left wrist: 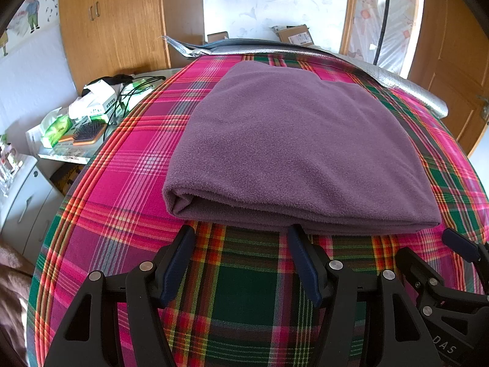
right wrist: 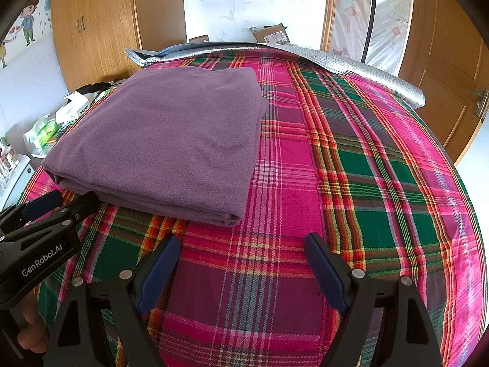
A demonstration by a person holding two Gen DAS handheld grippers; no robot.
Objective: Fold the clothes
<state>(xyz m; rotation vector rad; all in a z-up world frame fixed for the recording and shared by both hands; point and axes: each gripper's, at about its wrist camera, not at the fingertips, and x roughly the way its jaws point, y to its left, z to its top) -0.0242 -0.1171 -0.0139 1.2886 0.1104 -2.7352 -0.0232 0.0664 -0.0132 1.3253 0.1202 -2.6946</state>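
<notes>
A purple fleece garment [left wrist: 290, 153] lies folded into a flat rectangle on the plaid bedspread [left wrist: 122, 183]. My left gripper [left wrist: 241, 232] is open just in front of its near folded edge, with nothing between the fingers. In the right wrist view the same purple garment [right wrist: 165, 140] lies to the left, and my right gripper [right wrist: 243, 241] stands open over bare plaid bedspread [right wrist: 366, 168], near the fold's right corner. The left gripper [right wrist: 64, 200] shows at that view's left edge, and the right gripper's fingertip [left wrist: 458, 243] shows at the left wrist view's right edge.
A side table [left wrist: 61, 153] left of the bed carries a hairbrush [left wrist: 88, 133], tissue packs [left wrist: 58, 127], boxes and cables. White drawers [left wrist: 27, 202] stand below it. A silver mat [right wrist: 351, 64] lines the bed's far edge. Wooden wardrobe [left wrist: 113, 21] and door [right wrist: 443, 76] stand behind.
</notes>
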